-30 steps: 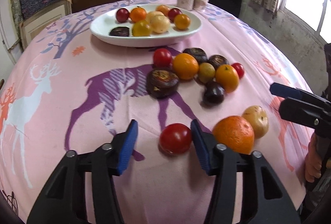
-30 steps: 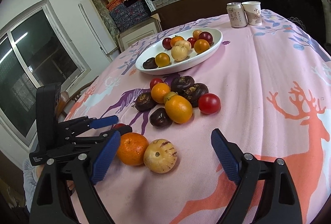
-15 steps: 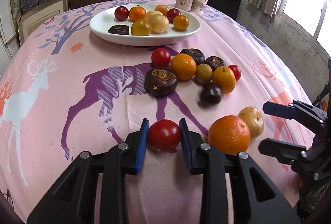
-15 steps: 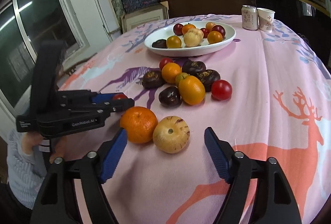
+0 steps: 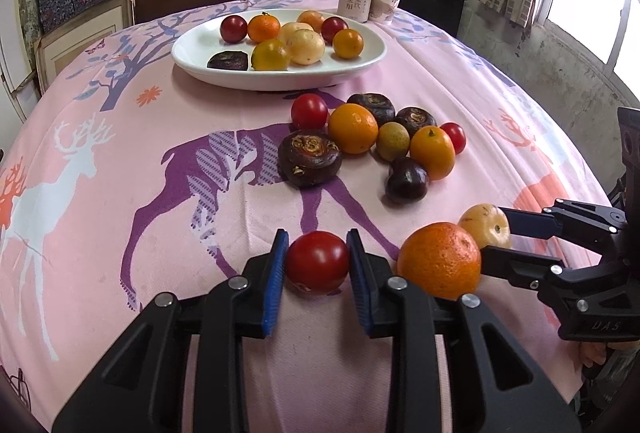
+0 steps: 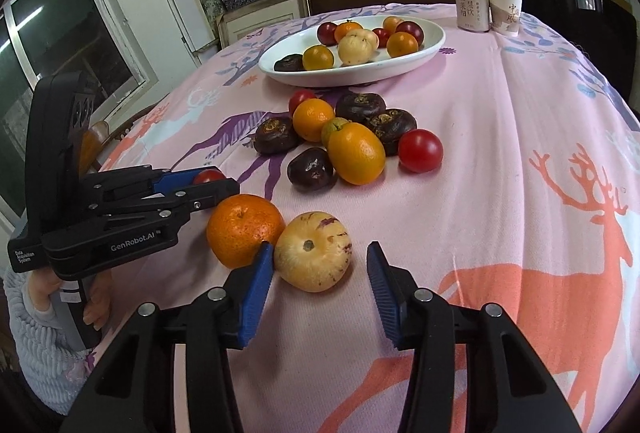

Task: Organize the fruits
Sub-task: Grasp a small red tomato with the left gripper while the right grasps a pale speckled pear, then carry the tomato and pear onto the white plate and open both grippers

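Here the left gripper point(image 5: 317, 265) clamps a round red tomato point(image 5: 317, 261) between its 2 blue pads; the right gripper point(image 6: 320, 273) gapes wide around a pale yellow speckled melon point(image 6: 314, 251), gripping nothing.

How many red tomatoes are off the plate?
3. Gripped tomato in the left gripper; second tomato at the fruit pile's edge nearest the plate; third tomato at its right edge. None apparently hidden.

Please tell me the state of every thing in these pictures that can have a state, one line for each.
Left hand-held gripper: shut on the red tomato.
Red tomato: held between the blue pads.
Right hand-held gripper: open, around the pale yellow fruit.
Pale yellow fruit: on the cloth, not yet clamped.
Large tangerine: on the cloth, touching the pale yellow fruit.
White plate: holding fruit.
Drink can: upright.
Paper cup: upright.
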The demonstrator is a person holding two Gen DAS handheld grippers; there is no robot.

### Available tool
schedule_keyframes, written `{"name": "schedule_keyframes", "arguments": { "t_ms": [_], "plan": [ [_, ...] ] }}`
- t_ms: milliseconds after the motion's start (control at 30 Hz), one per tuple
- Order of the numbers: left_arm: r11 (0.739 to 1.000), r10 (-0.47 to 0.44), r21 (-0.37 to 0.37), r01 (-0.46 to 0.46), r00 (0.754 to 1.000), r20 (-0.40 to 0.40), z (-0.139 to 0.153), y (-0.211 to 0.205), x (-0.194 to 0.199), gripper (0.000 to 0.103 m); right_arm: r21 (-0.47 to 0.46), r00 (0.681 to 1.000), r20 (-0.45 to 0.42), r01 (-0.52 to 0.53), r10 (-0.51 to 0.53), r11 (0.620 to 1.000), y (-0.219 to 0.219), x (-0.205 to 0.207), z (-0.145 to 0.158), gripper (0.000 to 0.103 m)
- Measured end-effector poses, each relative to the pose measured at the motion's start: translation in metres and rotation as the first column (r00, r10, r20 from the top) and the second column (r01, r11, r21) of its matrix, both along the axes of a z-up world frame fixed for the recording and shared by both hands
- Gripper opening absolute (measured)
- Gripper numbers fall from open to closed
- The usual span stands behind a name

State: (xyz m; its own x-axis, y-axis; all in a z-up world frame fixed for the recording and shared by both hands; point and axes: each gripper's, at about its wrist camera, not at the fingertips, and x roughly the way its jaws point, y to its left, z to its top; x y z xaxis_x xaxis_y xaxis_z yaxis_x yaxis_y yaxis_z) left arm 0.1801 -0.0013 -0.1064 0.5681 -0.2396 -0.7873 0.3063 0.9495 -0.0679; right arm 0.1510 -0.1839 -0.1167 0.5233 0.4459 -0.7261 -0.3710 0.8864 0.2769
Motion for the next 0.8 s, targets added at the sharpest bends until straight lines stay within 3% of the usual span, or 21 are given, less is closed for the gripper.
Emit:
{"name": "schedule_keyframes", "arguments": {
  "t_ms": [633, 800],
  "plan": [
    [0.999, 0.032, 0.013, -0.033, 0.996, 0.078, 0.011, 0.004, -0.009, 0.029, 0.084, 1.0, 0.013, 0.025, -0.026, 0.996, -0.013, 0.0, 0.004, 0.039],
    [0.996, 0.05, 0.064, -0.06, 0.988, 0.144, 0.019, 0.001, -0.009, 0.029, 0.124, 0.998, 0.033, 0.043, -0.048, 0.991, -0.021, -0.001, 0.009, 0.039]
  ]
}}
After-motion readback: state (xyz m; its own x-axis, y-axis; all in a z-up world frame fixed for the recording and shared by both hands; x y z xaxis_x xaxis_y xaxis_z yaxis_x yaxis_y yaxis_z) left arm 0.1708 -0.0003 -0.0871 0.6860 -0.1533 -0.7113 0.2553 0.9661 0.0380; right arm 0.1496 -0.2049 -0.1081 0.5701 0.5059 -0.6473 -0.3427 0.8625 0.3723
